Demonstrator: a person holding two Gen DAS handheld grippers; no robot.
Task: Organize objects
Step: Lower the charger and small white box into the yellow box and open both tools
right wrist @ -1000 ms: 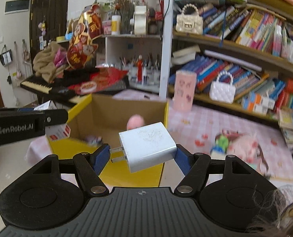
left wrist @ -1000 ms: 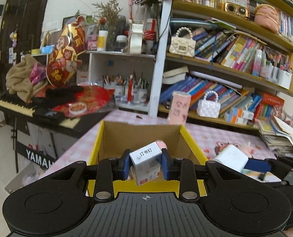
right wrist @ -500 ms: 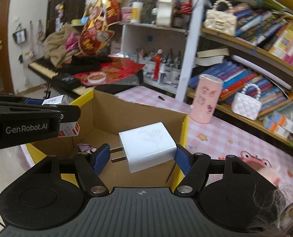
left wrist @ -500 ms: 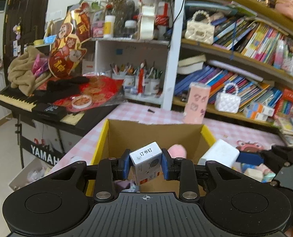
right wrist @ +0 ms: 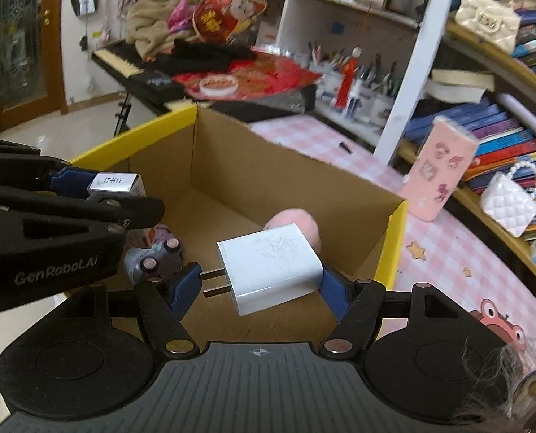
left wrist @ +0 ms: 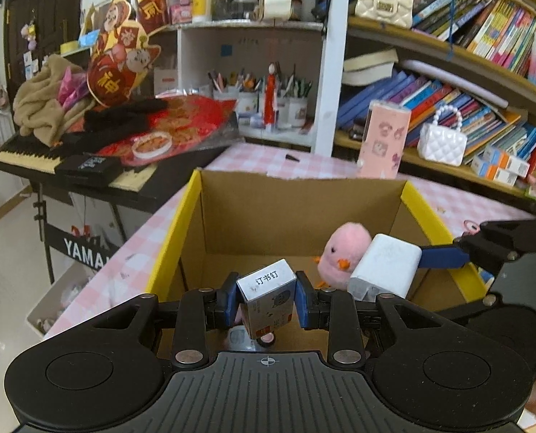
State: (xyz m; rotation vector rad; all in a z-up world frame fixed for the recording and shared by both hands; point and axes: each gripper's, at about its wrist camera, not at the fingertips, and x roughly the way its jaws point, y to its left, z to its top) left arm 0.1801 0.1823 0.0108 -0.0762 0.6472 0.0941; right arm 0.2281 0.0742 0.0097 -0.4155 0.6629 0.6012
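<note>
Staple box [left wrist: 266, 297] sits clamped in your left tongs [left wrist: 266, 301], blue pads pressing both its sides, jaws nearly shut on it, tilted a bit. It hangs over the near left part of the carton [left wrist: 296, 213]. Charger [right wrist: 269, 269] is in your right tongs [right wrist: 258, 287], jaws about half open around it: prongs point left at the left pad, right pad against its back end. It hangs over the near right part of the carton, just beside the staple box side to side, not touching. In the left view the charger [left wrist: 385, 270] shows right of the staple box with the right tongs [left wrist: 437, 256] reaching in from the right. Carton is open-topped, yellow rim, on the pink checked bench [right wrist: 444, 252]. Inside: pink chick [left wrist: 343, 256] at the far right of the floor, small toy car [right wrist: 156, 254] near left, partly hidden by your left tongs [right wrist: 98, 198]. Pink case [right wrist: 439, 173] stands on the bench far right of the carton.
</note>
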